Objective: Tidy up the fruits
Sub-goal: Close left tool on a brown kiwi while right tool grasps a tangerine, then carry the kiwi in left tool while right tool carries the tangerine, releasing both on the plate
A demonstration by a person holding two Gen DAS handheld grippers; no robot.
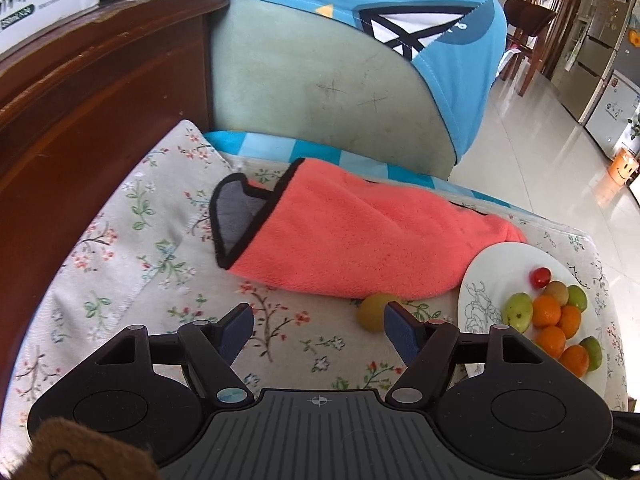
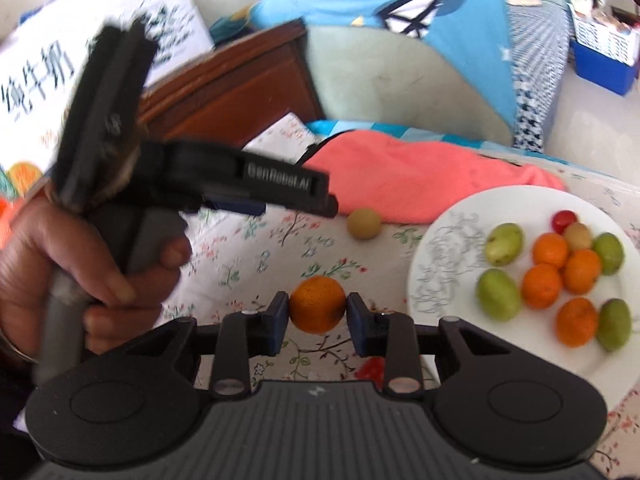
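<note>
Fruit sorting was mostly done at this point: the white plate on the floral cloth already carried a pile of oranges, green fruits and one small red one. Right gripper was clenched on a small orange, pads pressing it from both sides, just left of the plate's rim. Left gripper hung released with nothing between its fingers, and a loose yellow-green fruit sat just ahead of its right fingertip, next to the coral towel.

Stuff I reckoned could go sideways: the orange was round and pinched only at its middle, so a jerky swing might pop it out and send it rolling across the cloth. The plate's pile was crowded too, so dropping it in hard could knock a neighbour over the rim. That stray fruit could also roll under the towel if nudged off-centre.
</note>
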